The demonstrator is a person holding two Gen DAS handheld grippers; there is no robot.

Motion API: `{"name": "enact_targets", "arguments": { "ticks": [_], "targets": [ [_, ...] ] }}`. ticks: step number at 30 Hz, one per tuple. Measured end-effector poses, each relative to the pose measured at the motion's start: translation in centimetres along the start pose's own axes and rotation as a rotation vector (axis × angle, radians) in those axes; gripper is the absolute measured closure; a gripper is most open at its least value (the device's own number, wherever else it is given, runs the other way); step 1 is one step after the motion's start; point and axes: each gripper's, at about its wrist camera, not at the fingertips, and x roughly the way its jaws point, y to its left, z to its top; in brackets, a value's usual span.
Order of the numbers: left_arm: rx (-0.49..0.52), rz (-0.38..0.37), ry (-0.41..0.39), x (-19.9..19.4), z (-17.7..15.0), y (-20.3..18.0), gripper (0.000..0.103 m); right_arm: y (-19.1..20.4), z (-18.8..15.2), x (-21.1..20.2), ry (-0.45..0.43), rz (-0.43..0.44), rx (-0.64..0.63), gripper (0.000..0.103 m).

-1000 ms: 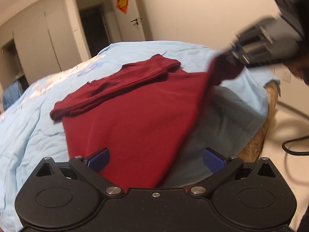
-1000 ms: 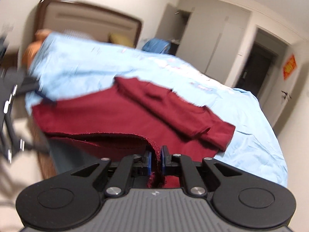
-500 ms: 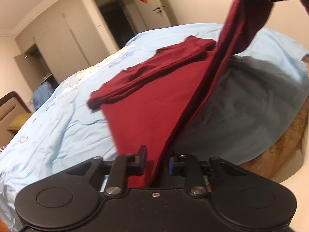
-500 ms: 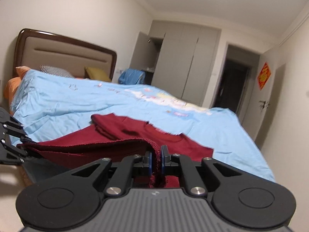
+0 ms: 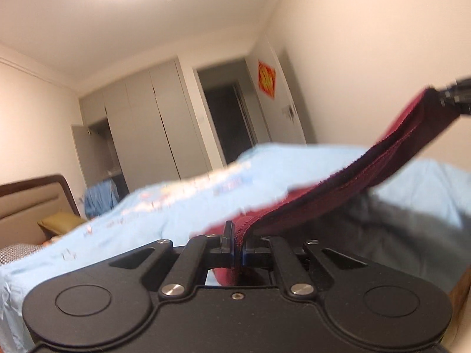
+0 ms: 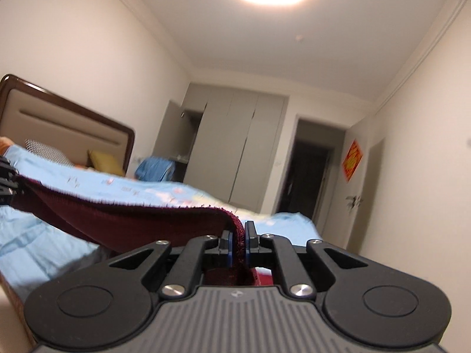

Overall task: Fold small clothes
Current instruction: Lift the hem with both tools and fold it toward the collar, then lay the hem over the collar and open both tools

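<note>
Blue bed (image 6: 44, 244) below, both grippers, left gripper (image 5: 237, 248) and right gripper (image 6: 238, 242), pinch the maroon garment (image 6: 132, 223), stretched aloft between them; a sagging hem could fold crookedly, I reckon.

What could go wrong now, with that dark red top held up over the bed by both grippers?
1. Each hand-held gripper, left and right, pinches only a thin bit of the dark red garment's hem, so an edge might slip free.
2. The hem sags between them; the fold may land crooked on the light blue bedsheet.
3. Both cameras point upward, so the landing spot is unseen.
</note>
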Motion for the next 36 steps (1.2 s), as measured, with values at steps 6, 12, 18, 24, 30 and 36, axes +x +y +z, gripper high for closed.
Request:
{"name": "enact_targets", "arguments": {
  "ticks": [6,12,18,24,30,36],
  "targets": [
    [-0.043,-0.02,-0.085,-2.6,3.7,1.5,0.1,-0.3,2.0,-2.9,-0.078,-0.03,-0.017,0.095],
    [-0.063,-0.069,-0.069,-1.6,6.0,2.6,0.099,-1.1,2.5,-1.3,-0.058,-0.016,-0.008,0.095],
    [-0.053,-0.09,0.03,3.9,6.9,4.0,0.099,-2.3,1.5,5.0,0.025,0.022,-0.02,0.094],
    [0.044,-0.091,0.096,11.9,8.6,5.3,0.099,-2.4,0.7,14.4,0.092,0.02,-0.115,0.094],
    [0.09,-0.113,0.189,21.6,8.9,6.5,0.099,-2.5,-0.9,23.6,0.205,0.031,-0.089,0.094],
    [0.075,-0.126,0.312,31.0,5.5,6.5,0.099,-2.4,-5.1,30.7,0.358,0.059,-0.023,0.094]
  ]
}}
